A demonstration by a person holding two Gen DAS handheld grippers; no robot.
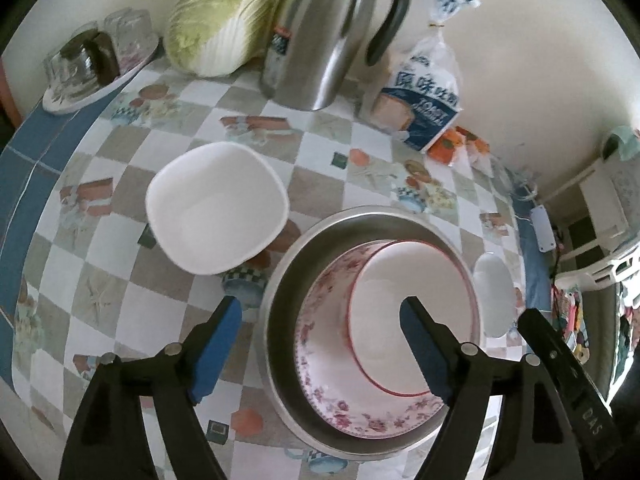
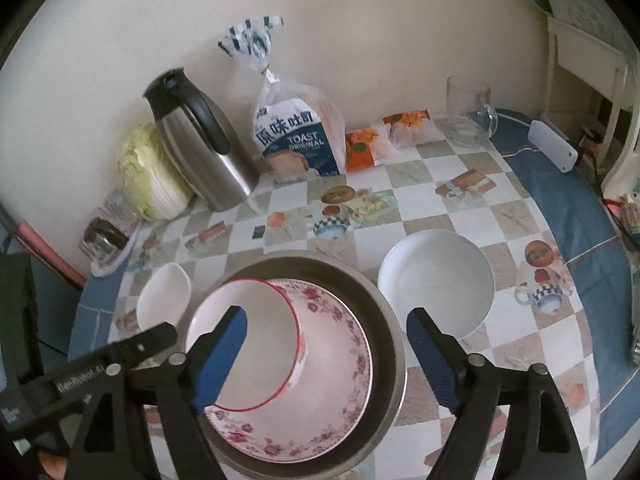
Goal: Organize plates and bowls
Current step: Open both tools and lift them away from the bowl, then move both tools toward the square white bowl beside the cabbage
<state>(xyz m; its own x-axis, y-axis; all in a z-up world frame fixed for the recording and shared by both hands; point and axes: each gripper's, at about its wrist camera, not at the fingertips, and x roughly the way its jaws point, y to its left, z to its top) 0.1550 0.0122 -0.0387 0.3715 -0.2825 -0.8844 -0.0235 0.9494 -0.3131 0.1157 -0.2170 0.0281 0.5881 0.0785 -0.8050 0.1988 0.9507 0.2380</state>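
Note:
A steel basin (image 1: 288,292) (image 2: 384,300) holds a pink floral bowl (image 1: 320,340) (image 2: 340,332), and a red-rimmed white bowl (image 1: 400,292) (image 2: 256,320) lies tilted inside that. My left gripper (image 1: 320,320) is open, its jaws straddling the basin's left rim. My right gripper (image 2: 326,332) is open above the stack, its left finger over the red-rimmed bowl. A square white bowl (image 1: 216,208) (image 2: 164,300) sits left of the basin. A round white bowl (image 2: 436,280) (image 1: 494,292) sits right of it.
Along the wall stand a steel thermos jug (image 1: 320,36) (image 2: 200,144), a cabbage (image 1: 220,16) (image 2: 148,172), a toast bag (image 1: 424,100) (image 2: 296,136), snack packets (image 2: 368,144) and a glass mug (image 2: 470,112). A tray of glasses (image 1: 88,68) (image 2: 108,236) sits at the left.

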